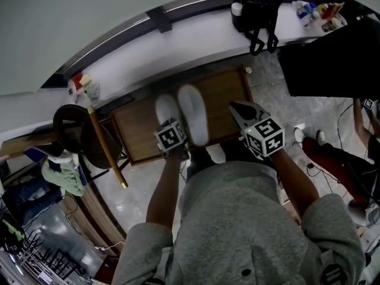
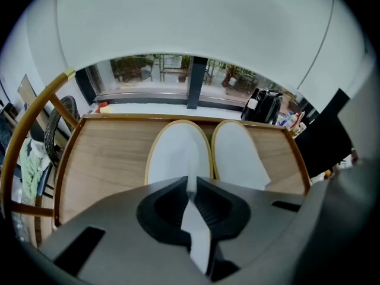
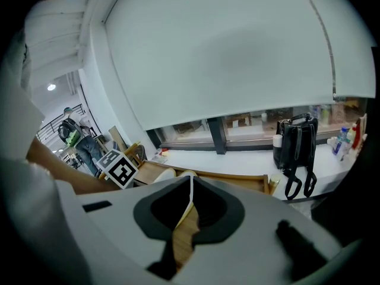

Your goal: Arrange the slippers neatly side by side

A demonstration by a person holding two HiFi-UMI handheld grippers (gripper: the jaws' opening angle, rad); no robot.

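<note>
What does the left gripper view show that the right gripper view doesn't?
Left gripper view only: the full tops of the left slipper and right slipper, side by side, with the left gripper closed on the left slipper's near end. Right gripper view only: the right gripper, shut and empty, the left gripper's marker cube and a bystander. Both: the wooden table, the black backpack, and the slippers, though the right gripper view catches just their tips.
</note>
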